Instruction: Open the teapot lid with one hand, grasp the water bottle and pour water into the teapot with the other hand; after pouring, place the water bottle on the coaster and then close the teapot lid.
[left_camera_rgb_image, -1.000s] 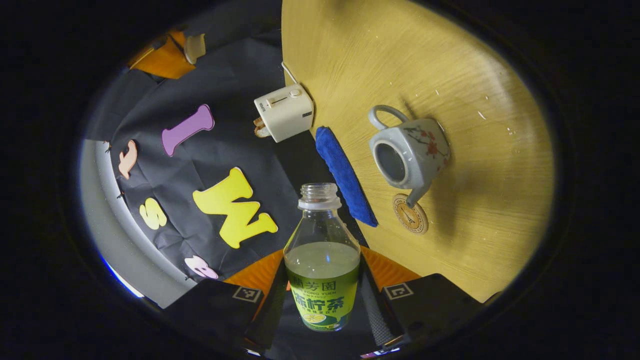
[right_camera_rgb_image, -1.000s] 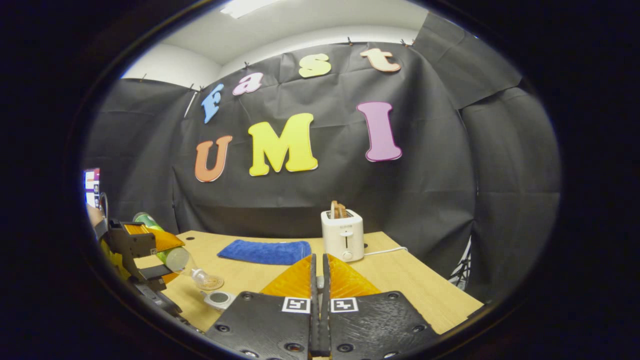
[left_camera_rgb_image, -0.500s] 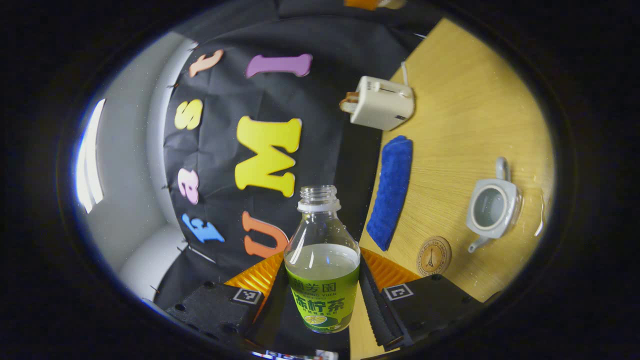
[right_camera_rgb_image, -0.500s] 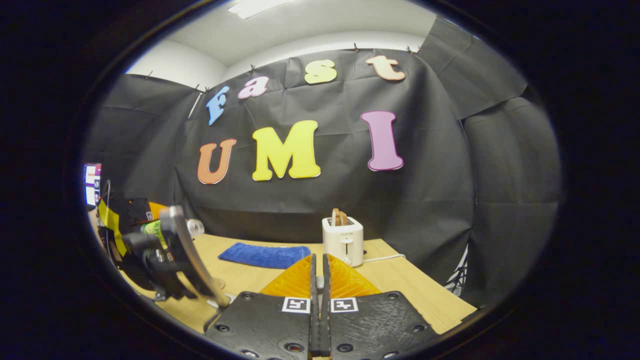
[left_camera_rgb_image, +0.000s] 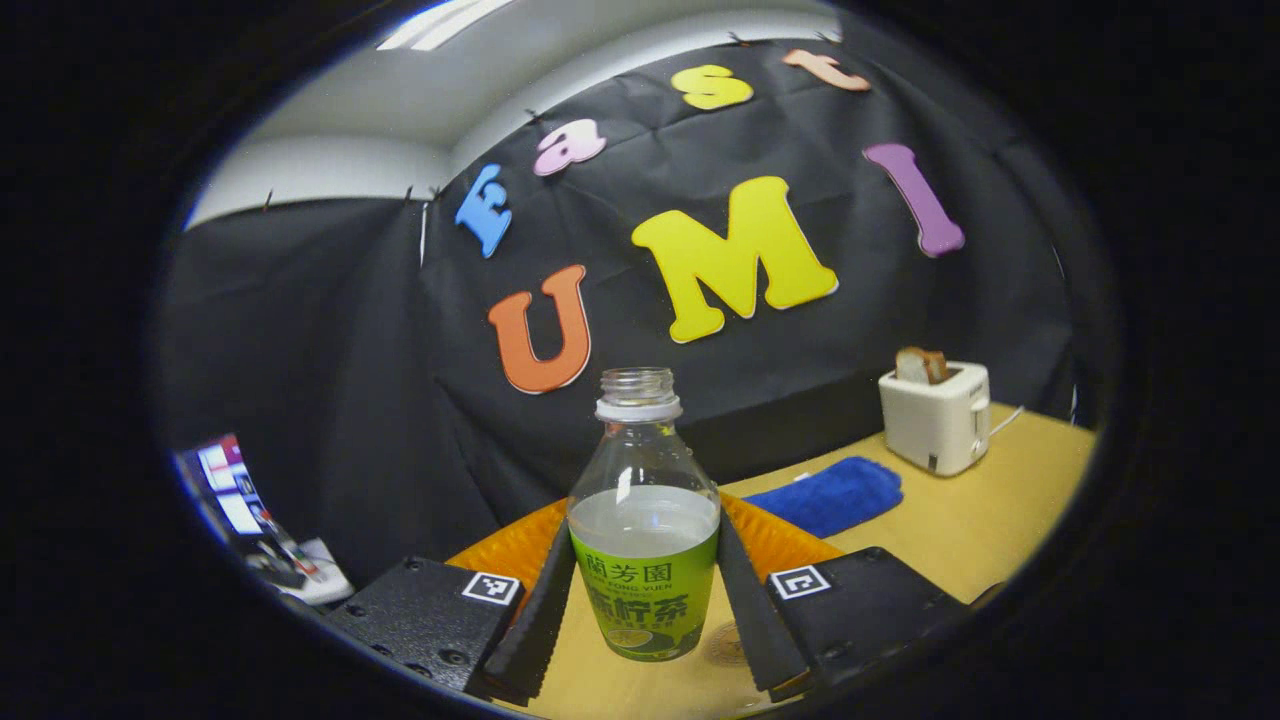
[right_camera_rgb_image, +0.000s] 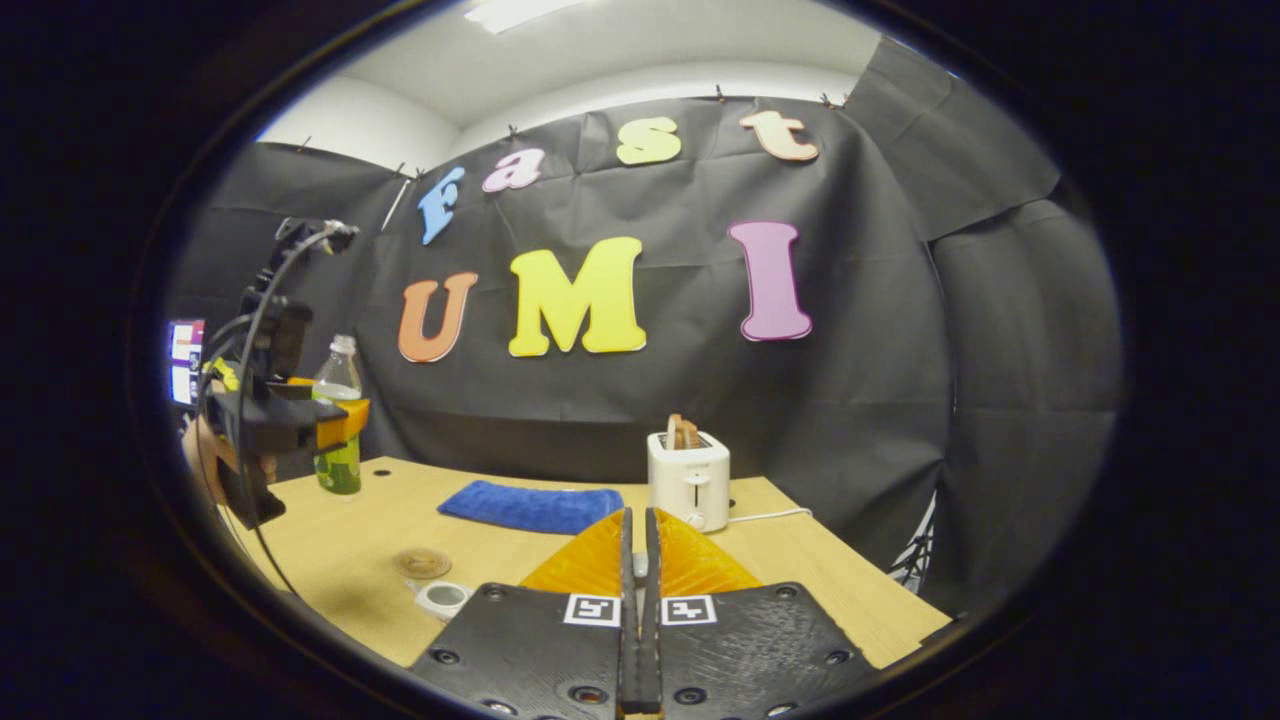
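Both views level, facing toaster (left_camera_rgb_image: 935, 418)

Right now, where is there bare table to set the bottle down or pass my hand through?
Bare wood lies between the coaster and the blue cloth, and on the table right of the toaster. The coaster itself is bare. It's tight at the near edge, where the teapot sits right beside the coaster.

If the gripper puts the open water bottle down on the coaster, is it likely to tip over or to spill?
The water bottle is tall and narrow, so it could tip if released tilted. Liquid fills only its lower part, which probably keeps it steady. It has no cap, so a knock could spill it. The left gripper holds it upright, above the table in the right gripper view; the coaster looks flat.
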